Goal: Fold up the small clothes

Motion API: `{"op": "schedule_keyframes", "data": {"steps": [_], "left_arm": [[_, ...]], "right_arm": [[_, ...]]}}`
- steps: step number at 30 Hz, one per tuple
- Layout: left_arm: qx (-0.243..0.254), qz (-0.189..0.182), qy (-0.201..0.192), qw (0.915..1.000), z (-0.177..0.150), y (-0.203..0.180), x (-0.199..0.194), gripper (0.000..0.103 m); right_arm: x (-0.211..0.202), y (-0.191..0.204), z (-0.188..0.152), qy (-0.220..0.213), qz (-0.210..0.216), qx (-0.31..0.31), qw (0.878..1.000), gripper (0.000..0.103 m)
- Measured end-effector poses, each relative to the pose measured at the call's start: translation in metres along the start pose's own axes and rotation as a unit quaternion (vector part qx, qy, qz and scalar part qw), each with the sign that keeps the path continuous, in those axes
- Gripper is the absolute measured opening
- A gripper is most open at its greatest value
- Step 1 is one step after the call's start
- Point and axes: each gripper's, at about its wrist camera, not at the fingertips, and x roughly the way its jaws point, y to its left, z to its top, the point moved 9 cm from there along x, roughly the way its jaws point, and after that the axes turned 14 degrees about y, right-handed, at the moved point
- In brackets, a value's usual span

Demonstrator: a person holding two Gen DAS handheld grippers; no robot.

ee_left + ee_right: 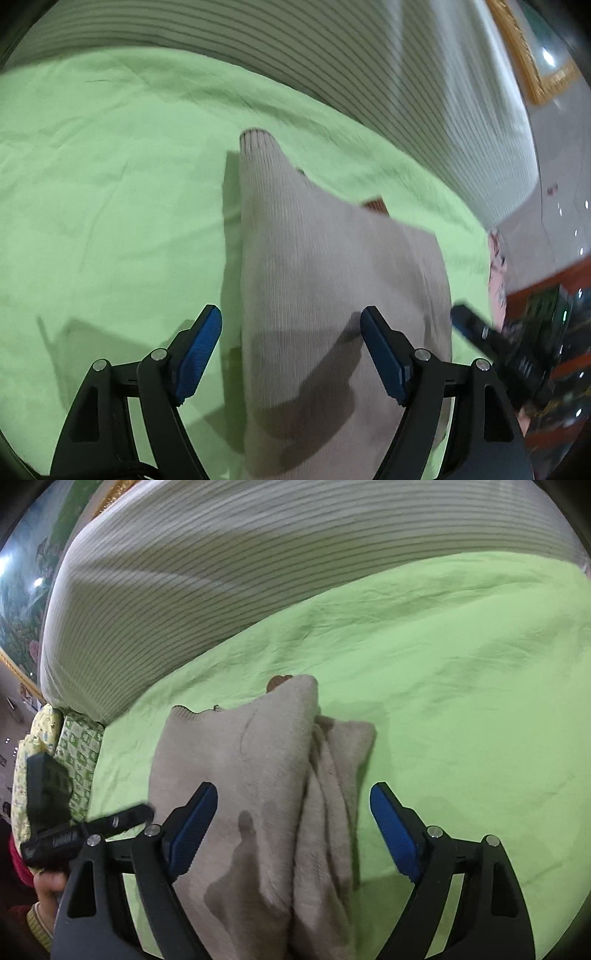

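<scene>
A small beige knitted garment (332,280) lies partly folded on a light green sheet (110,177). One ribbed sleeve cuff (255,138) points away from me. My left gripper (291,321) hangs over the garment's near part with its blue pads (201,347) wide apart and nothing pressed between them. In the right wrist view the same garment (258,775) shows a thick folded edge down its middle. My right gripper (293,797) stands open above that fold, pads clear of the cloth. The other gripper (55,812) and a hand (48,886) appear at the left edge there.
A big white cushion with thin dark stripes (221,572) lines the far side of the green sheet (461,683). A patterned yellow-green quilt (74,746) lies at the bed's left end. A gold-framed picture (532,66) hangs beyond. The right gripper (498,354) shows at the left wrist view's edge.
</scene>
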Motion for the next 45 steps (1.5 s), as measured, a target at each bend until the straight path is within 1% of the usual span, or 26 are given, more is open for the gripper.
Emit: {"op": "schedule_keyframes", "data": {"steps": [2,4,5,6,8,9,10,11,12,15,16,18,21,23,25,27,28,29,30,32,35,36,39,40,43,45], "left_arm": [[-0.017,-0.007,0.013,0.9998,0.019,0.005,0.013,0.078],[-0.038,-0.018,0.026,0.9988,0.031,0.008,0.023,0.078],[-0.046,-0.021,0.028,0.9983,0.038,0.009,0.028,0.077],[-0.051,-0.025,0.031,0.9979,0.045,0.010,0.033,0.073],[-0.057,-0.032,0.038,0.9971,0.053,0.011,0.042,0.052],[-0.058,-0.039,0.045,0.9966,0.058,0.010,0.047,0.033],[-0.057,-0.034,0.043,0.9968,0.062,0.009,0.050,0.029],[-0.051,-0.029,0.036,0.9976,0.066,0.006,0.050,0.025],[-0.037,-0.023,0.026,0.9987,0.067,0.002,0.046,0.023],[0.004,0.014,0.007,0.9999,0.070,-0.004,0.047,0.021],[0.013,0.027,0.007,0.9995,0.071,-0.003,0.051,0.022],[0.027,0.036,0.005,0.9990,0.071,-0.004,0.054,0.025],[0.042,0.051,0.009,0.9978,0.067,-0.009,0.046,0.036],[0.045,0.042,0.001,0.9981,0.062,-0.014,0.034,0.039],[0.050,0.040,0.000,0.9979,0.047,-0.015,0.020,0.061],[0.045,0.031,-0.005,0.9985,0.030,-0.015,0.008,0.071],[0.044,0.023,-0.006,0.9988,0.023,-0.016,0.005,0.072],[0.039,0.017,-0.001,0.9991,0.013,-0.014,0.003,0.074],[0.029,0.013,0.008,0.9995,-0.003,-0.012,0.002,0.077],[0.020,-0.005,0.020,0.9996,-0.026,-0.010,0.005,0.077],[0.015,-0.013,0.043,0.9989,-0.056,-0.012,0.016,0.078],[0.015,-0.013,0.047,0.9987,-0.062,-0.012,0.020,0.079],[0.011,-0.010,0.061,0.9980,-0.076,-0.014,0.032,0.079],[0.009,-0.015,0.065,0.9978,-0.081,-0.017,0.036,0.079],[0.015,-0.005,0.064,0.9978,-0.087,-0.022,0.037,0.079],[0.020,-0.005,0.065,0.9976,-0.090,-0.019,0.034,0.079]], "right_arm": [[0.009,-0.003,0.003,0.012,-0.002,0.010,1.000,0.079],[0.018,-0.006,0.002,0.030,0.010,0.020,0.999,0.077],[0.025,-0.008,0.001,0.042,0.023,0.029,0.998,0.069],[0.027,-0.010,0.001,0.046,0.032,0.034,0.998,0.069],[0.031,-0.013,0.002,0.050,0.049,0.044,0.997,0.064],[0.032,-0.014,0.003,0.052,0.061,0.048,0.996,0.059],[0.031,-0.014,0.005,0.051,0.070,0.050,0.995,0.046],[0.026,-0.013,0.008,0.042,0.079,0.047,0.995,0.037],[0.020,-0.011,0.009,0.028,0.078,0.039,0.996,0.034],[0.021,-0.014,0.007,0.024,0.066,0.038,0.997,0.031],[0.025,-0.015,0.006,0.026,0.069,0.045,0.996,0.031],[0.028,-0.018,0.007,0.027,0.080,0.058,0.995,0.032],[0.020,-0.013,0.004,0.033,0.083,0.053,0.995,0.041],[0.010,-0.012,0.002,0.030,0.077,0.052,0.995,0.046],[-0.005,-0.012,-0.004,0.022,0.081,0.055,0.995,0.049],[-0.018,-0.009,-0.016,0.016,0.097,0.056,0.994,0.057],[-0.021,-0.008,-0.021,0.015,0.097,0.054,0.994,0.066],[-0.026,-0.006,-0.030,0.013,0.093,0.051,0.994,0.070],[-0.030,-0.005,-0.038,0.014,0.092,0.044,0.995,0.071],[-0.033,-0.005,-0.050,0.021,0.086,0.036,0.995,0.071],[-0.018,0.000,-0.067,0.042,0.061,0.015,0.997,0.072],[-0.017,-0.002,-0.072,0.044,0.045,0.005,0.998,0.072],[-0.009,-0.017,-0.081,0.055,-0.050,-0.035,0.997,0.072],[-0.009,-0.019,-0.082,0.053,-0.057,-0.040,0.996,0.072],[-0.027,-0.018,-0.084,0.026,-0.044,-0.029,0.998,0.071],[-0.048,-0.007,-0.083,-0.013,-0.002,-0.031,0.999,0.070]]}}
